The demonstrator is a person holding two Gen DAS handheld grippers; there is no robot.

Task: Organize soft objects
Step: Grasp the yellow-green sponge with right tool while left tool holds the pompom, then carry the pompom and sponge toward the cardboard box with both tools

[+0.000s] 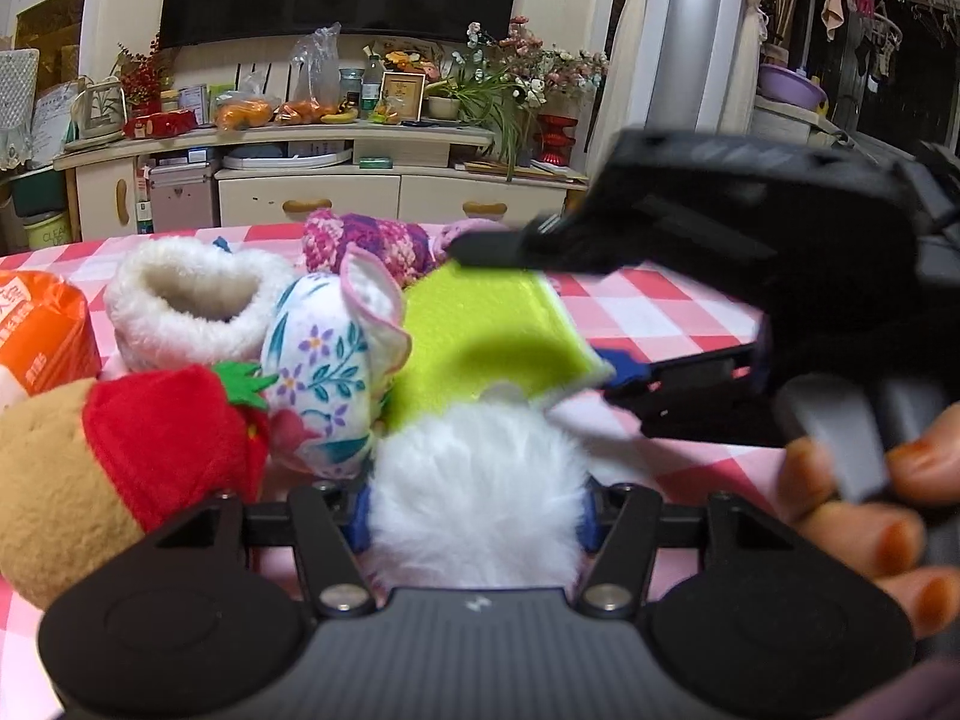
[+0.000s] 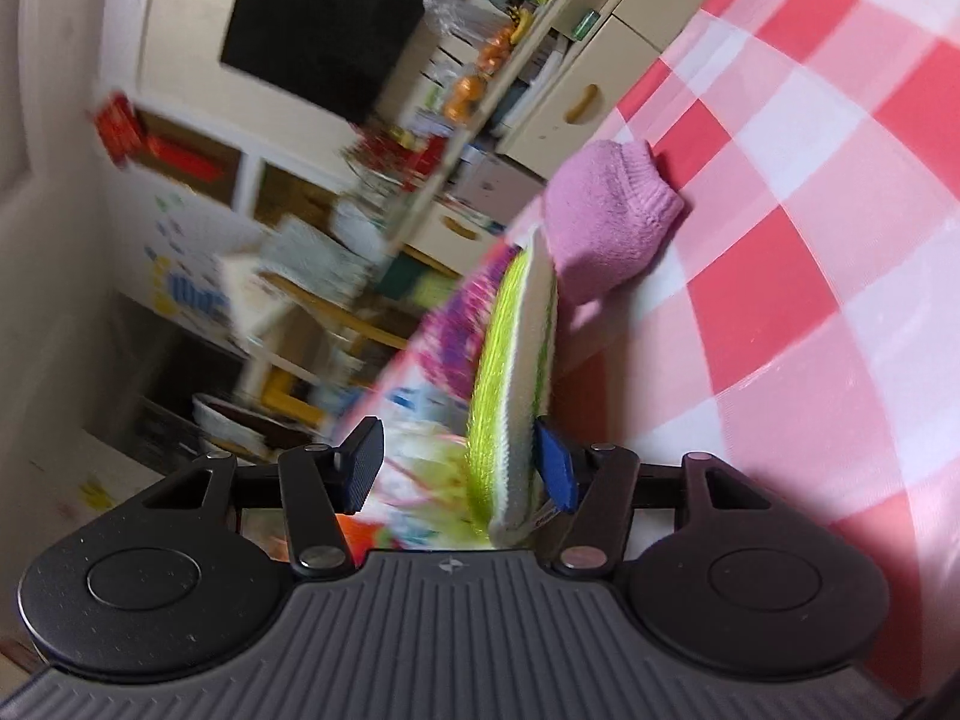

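Note:
My left gripper is shut on a white fluffy ball low over the pink checked tablecloth. My right gripper is turned on its side and open around a lime-green cloth pad, which rests against its blue right pad; the left pad stands apart. The same lime-green cloth and the right gripper show in the left wrist view. Around it lie a floral cloth, a white fleece bootie, a crocheted pink-purple piece, a strawberry plush toy and a pink sock.
An orange packet lies at the table's left edge. A cream sideboard with fruit, plants and a dark television stands beyond the table. The person's hand holds the right gripper at the right.

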